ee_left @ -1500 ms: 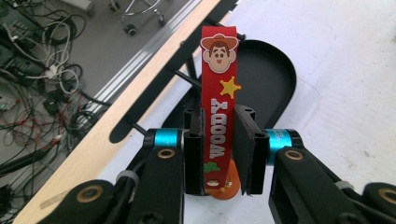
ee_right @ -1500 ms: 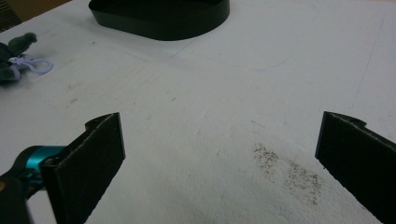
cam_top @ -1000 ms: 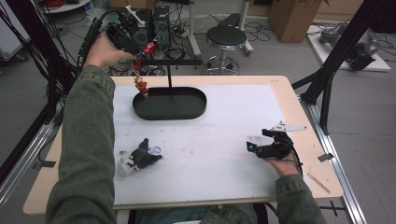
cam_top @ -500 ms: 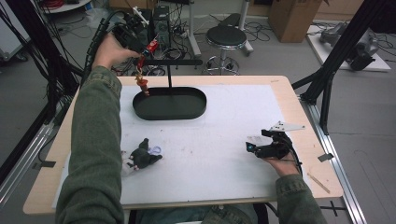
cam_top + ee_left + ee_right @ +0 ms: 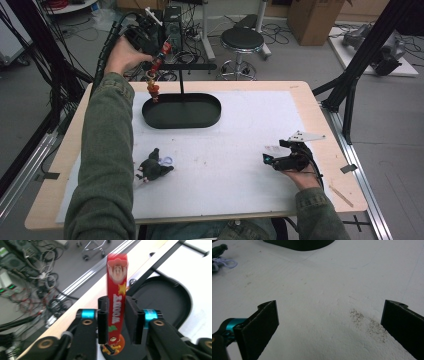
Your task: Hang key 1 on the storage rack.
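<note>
We have the left gripper [image 5: 116, 321] at the stand's crossbar [image 5: 187, 66], jaws just opening; the red strap [image 5: 117, 302] sits between them, pads seemingly clear. It's flat printed ribbon, hung over the matte black oval tray [image 5: 210, 117]. Right gripper [image 5: 274, 161] rests wide open, empty. Plush toy [image 5: 152, 169] likely still to hang.

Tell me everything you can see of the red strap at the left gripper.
The red printed strap is a flat band, fabric by the look, with a cartoon cowboy face, a yellow star and white letters. It hangs from the black stand's crossbar over the black oval tray, with an orange charm at its lower end. The left gripper straddles it; its jaws have just been opening, and a gap shows on the right side.
</note>
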`<state>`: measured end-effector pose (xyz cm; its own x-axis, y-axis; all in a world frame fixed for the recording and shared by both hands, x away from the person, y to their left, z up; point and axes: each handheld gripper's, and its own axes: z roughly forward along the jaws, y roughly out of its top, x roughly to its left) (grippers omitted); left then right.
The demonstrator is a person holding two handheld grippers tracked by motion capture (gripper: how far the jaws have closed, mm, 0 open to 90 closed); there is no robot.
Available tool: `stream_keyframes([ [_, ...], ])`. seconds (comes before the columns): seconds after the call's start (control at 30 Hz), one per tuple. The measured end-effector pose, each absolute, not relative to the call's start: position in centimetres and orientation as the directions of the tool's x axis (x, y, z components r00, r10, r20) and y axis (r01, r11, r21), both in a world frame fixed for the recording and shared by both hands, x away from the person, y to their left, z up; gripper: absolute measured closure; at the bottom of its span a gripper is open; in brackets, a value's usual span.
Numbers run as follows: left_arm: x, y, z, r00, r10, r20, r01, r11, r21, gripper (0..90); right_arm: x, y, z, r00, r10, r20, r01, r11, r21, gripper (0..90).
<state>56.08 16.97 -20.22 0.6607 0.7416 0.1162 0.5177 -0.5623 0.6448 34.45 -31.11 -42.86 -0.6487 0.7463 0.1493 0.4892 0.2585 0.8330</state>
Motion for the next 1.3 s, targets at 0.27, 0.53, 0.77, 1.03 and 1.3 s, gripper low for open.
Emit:
stream_keyframes([
  [0.27, 54.5, 16.4, -19.9, 0.692, 0.700, 0.178, 0.444, -0.607, 0.659, 1.9, 34.5, -31.1, -42.8, -0.640, 0.751, 0.163, 0.500, 0.246, 0.830, 0.4],
  [0.53, 53.0, 16.2, -18.9, 0.726, 0.666, 0.170, 0.400, -0.611, 0.683, 1.9, 34.5, -31.2, -42.7, -0.635, 0.754, 0.168, 0.500, 0.236, 0.833, 0.4],
  [0.77, 51.3, 16.2, -18.0, 0.749, 0.644, 0.152, 0.384, -0.610, 0.693, 1.7, 34.6, -31.3, -42.7, -0.633, 0.756, 0.168, 0.497, 0.230, 0.837, 0.4],
  [1.03, 49.7, 17.1, -18.6, 0.755, 0.647, 0.104, 0.401, -0.581, 0.709, 1.7, 34.6, -31.4, -42.7, -0.629, 0.758, 0.172, 0.500, 0.225, 0.837, 0.4],
  [1.3, 47.6, 19.6, -20.2, 0.725, 0.687, 0.052, 0.440, -0.519, 0.733, 1.7, 34.7, -31.3, -42.7, -0.631, 0.756, 0.175, 0.500, 0.224, 0.837, 0.4],
])
